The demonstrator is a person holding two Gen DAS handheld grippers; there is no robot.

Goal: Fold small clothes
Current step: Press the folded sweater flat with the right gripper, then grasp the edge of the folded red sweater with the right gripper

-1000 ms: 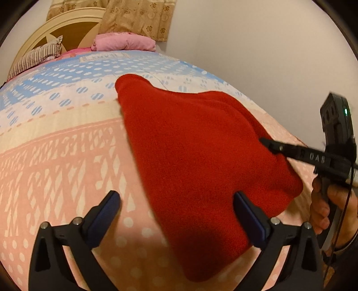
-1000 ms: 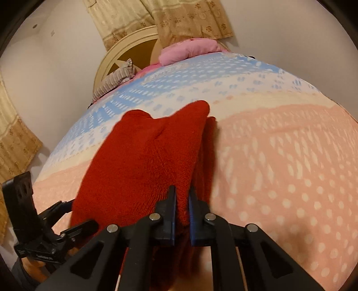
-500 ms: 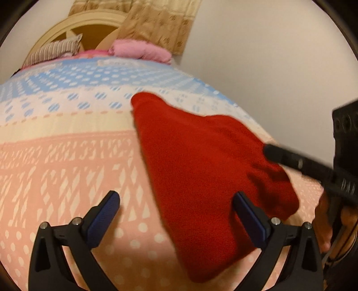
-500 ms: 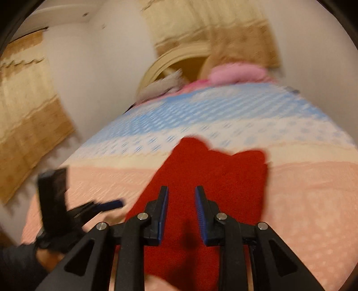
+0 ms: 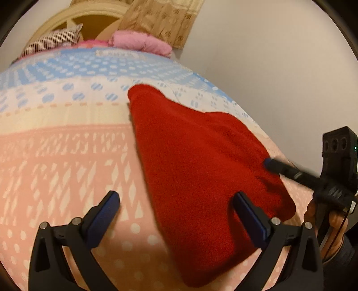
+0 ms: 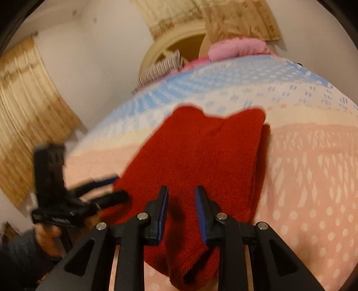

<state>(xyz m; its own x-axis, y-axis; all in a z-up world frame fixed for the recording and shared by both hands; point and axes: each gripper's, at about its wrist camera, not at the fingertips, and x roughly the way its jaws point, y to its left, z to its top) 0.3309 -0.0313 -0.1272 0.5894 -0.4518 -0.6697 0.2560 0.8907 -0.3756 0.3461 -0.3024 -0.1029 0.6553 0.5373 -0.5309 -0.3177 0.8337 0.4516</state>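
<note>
A red knitted garment [image 5: 201, 167] lies folded on the bed cover [image 5: 67, 161], its two pointed ends towards the headboard. My left gripper [image 5: 175, 199] hangs wide open over its near left edge, one pad above the cover and one above the knit. In the right wrist view the garment [image 6: 201, 156] spreads out under my right gripper [image 6: 181, 192]. Its jaws are opening, and the knit lies below them without being pressed. The left gripper [image 6: 116, 187] shows there at the garment's left edge. A right fingertip [image 5: 269, 164] hovers over the garment's right side.
The patterned bed cover [image 6: 313, 179] runs pink, cream and blue. A pink pillow [image 5: 141, 43] and a striped pillow [image 5: 53, 41] lie against the cream headboard [image 5: 73, 15]. A white wall [image 5: 268, 67] borders the bed's right side; curtains [image 6: 26, 116] hang at the left. A hand [image 5: 335, 223] holds the right gripper.
My right gripper was shut on the garment's near edge; it has let go, opened its jaws and risen a little. The left gripper stayed open and rolled slightly.
</note>
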